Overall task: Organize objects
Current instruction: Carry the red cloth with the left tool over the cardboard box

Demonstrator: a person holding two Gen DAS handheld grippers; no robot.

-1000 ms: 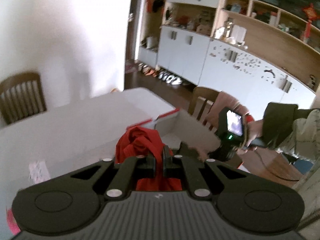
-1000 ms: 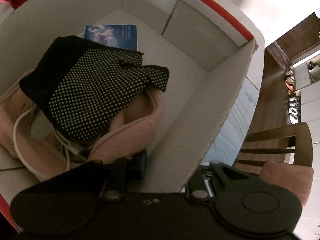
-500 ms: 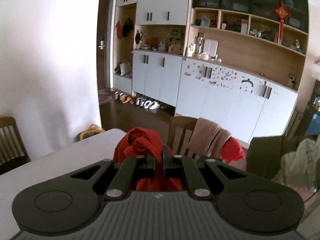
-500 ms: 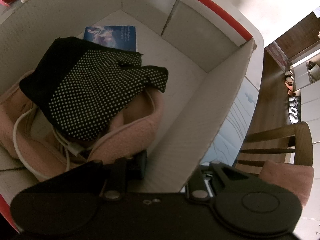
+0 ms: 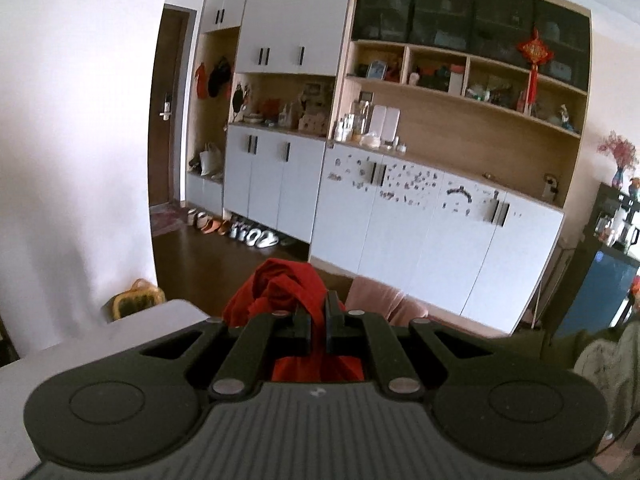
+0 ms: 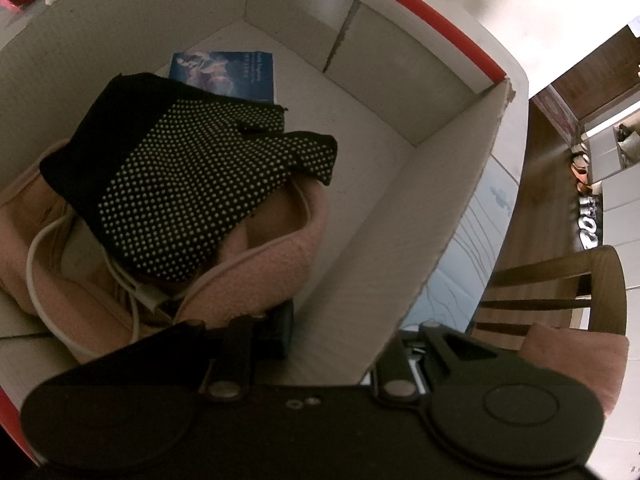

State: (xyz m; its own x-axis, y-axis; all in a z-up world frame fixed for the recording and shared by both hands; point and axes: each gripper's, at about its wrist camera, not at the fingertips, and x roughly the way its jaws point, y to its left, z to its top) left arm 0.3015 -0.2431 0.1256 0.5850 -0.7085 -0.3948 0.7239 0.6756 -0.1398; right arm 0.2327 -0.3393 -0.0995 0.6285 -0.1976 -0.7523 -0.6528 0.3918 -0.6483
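Left wrist view: the left gripper (image 5: 318, 326) is clamped tight on a bunched red cloth (image 5: 286, 290), held up over the white table (image 5: 160, 316) corner, cabinets far behind.

Right wrist view: the right gripper (image 6: 340, 344) pinches the near wall of the cardboard box (image 6: 440, 216). Inside lie a dotted black glove (image 6: 192, 188) atop a pink fleece item (image 6: 272, 268), and a blue booklet (image 6: 228, 74) at the far end.

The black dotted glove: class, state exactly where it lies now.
In the right wrist view, the black dotted glove lies inside the white cardboard box, draped over the pink fleece item, its upper edge overlapping the blue booklet.
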